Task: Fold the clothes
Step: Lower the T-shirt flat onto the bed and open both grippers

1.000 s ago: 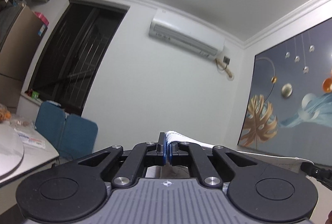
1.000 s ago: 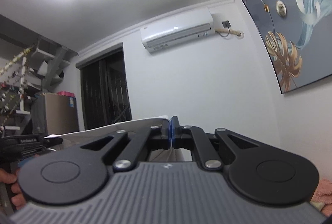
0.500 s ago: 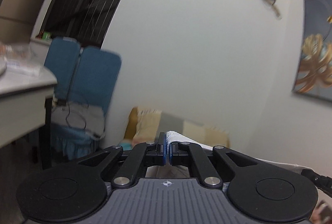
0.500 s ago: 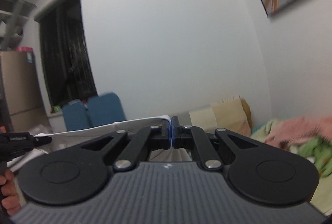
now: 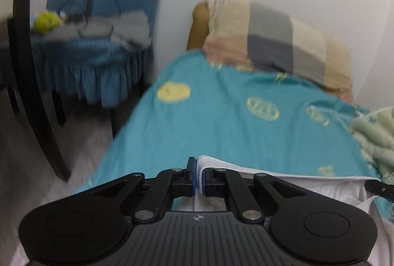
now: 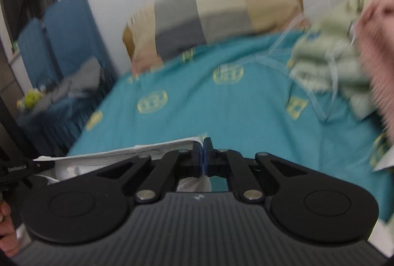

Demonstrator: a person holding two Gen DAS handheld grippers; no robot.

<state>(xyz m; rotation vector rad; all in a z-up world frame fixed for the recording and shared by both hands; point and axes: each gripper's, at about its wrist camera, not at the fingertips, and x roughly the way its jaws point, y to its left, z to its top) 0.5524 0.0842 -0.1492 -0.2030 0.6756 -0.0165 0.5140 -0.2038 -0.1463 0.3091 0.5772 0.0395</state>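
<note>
My left gripper (image 5: pixel 199 176) is shut on the ribbed edge of a white garment (image 5: pixel 283 173). The cloth stretches rightward from it, over a teal bedsheet (image 5: pixel 221 123). My right gripper (image 6: pixel 204 155) is shut on the other end of the white garment (image 6: pixel 123 152), whose edge runs left toward the left gripper's tip (image 6: pixel 27 166). The garment hangs taut between the two grippers above the bed. Most of the garment is hidden under the gripper bodies.
A checked pillow (image 5: pixel 270 44) lies at the bed's head against the white wall. A pale green garment (image 6: pixel 332 64) and a pink one (image 6: pixel 379 49) are heaped on the bed's right. Blue chairs (image 5: pixel 103 19) with grey clothes and a dark table leg (image 5: pixel 32 74) stand left.
Both grippers have tilted down from the ceiling and wall to face the bed, keeping hold of the white garment. The views are motion-blurred.
</note>
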